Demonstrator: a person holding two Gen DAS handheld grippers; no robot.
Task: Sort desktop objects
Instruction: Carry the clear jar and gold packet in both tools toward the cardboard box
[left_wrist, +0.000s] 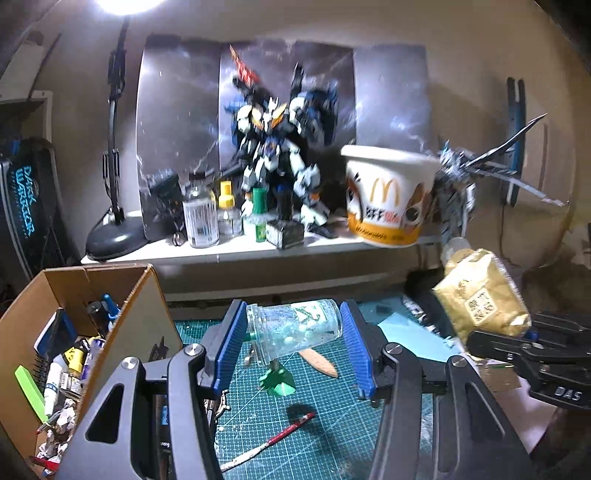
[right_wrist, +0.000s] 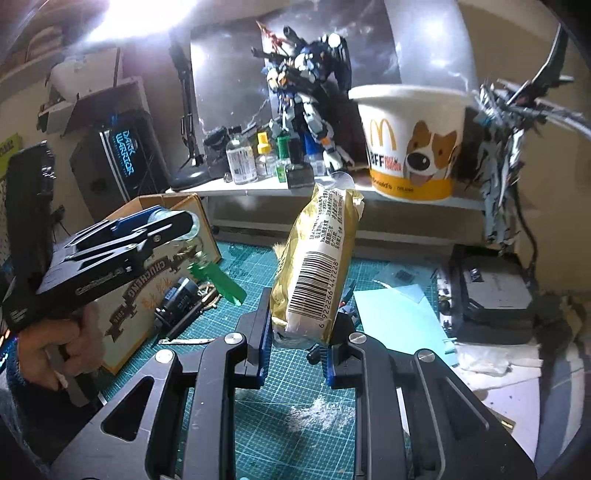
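Desk lamp blows out white top-left in both my views, flare smearing over the wall in the right one. Rest dim, warm, corners vignetted black. Heavy fisheye bending at edges. Motion blur on shelf models and paper bucket. My jaws cast dark shadows on the green mat.

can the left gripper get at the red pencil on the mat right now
Probably not as things stand: the left gripper is shut on a clear jar, so its jaws are full. The red pencil lies uncovered on the green mat below, so the way is free once the jar is put down.
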